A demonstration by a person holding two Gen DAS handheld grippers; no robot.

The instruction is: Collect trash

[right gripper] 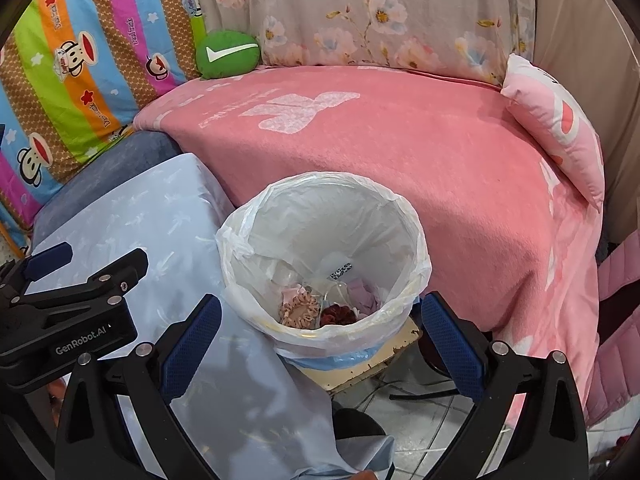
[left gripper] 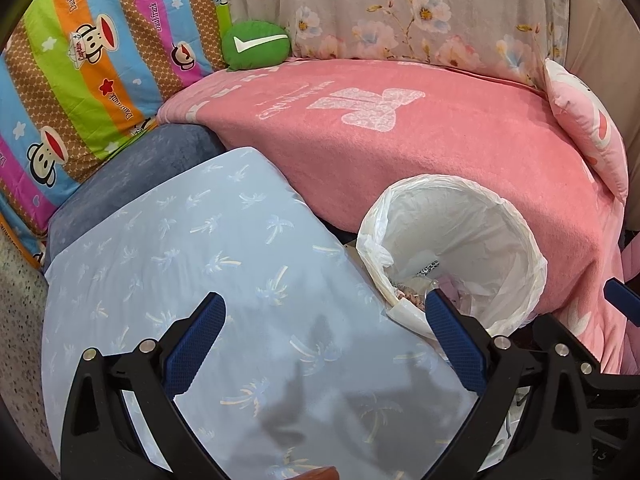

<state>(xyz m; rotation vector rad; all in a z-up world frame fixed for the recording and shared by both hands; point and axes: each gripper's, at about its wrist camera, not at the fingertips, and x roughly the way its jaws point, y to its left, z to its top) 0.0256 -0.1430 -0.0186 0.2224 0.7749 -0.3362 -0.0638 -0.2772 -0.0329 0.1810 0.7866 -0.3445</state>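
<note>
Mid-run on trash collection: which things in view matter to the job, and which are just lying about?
Job:
- lined trash bin, scraps already inside
- left gripper, open, empty
- right gripper, open, empty

Lying about:
- pink blanket
- green cushion
- light blue cloth
- striped monkey quilt
- pink pillow

A lined bin [right gripper: 324, 256] stands on a small stool [right gripper: 384, 356] on the floor [right gripper: 432, 432], wedged between a cloth-covered worktop [right gripper: 132, 240] on its left and a blanket-draped sofa seat [right gripper: 400, 136] behind it and to its right, with scraps of trash [right gripper: 316, 308] lying at the bottom of the liner. Behind the seat a floral cover [right gripper: 360, 12] hangs over the backrest, a round cushion [right gripper: 227, 54] sits in the far left corner beside a cartoon-print quilt [right gripper: 80, 52], and a pillow [right gripper: 556, 120] leans at the right end. The left tongs [left gripper: 324, 336] hover above the worktop, just left of the bin, and the right tongs [right gripper: 320, 336] hang over the bin's near rim.
</note>
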